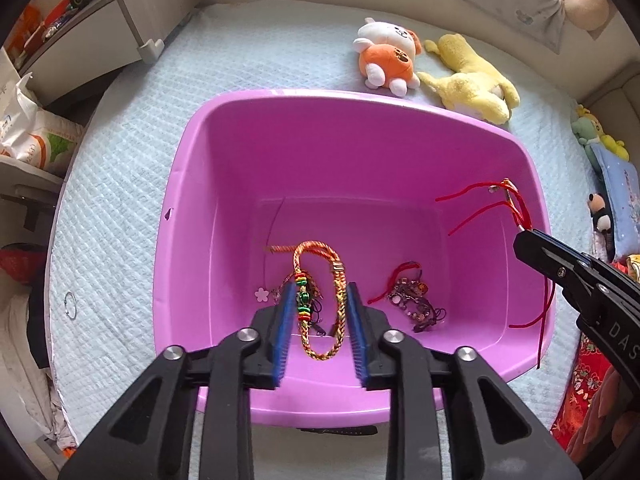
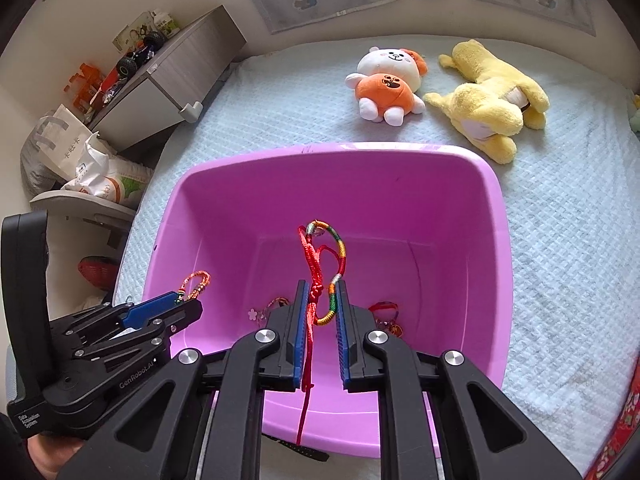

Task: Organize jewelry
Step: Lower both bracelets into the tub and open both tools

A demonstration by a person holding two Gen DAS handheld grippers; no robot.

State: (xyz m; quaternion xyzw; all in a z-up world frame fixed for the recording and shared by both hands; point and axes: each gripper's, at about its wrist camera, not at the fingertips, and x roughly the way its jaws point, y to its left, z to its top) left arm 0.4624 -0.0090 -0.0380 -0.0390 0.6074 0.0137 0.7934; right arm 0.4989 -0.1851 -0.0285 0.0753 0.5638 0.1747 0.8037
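The left claw grips an orange braided bracelet and the right claw grips a red string bracelet, both over the purple tub.

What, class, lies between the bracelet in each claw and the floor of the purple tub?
Nothing visible blocks either one. The left claw holds an orange braided bracelet and the right claw a red cord bracelet above the open purple tub, where other jewelry already lies.
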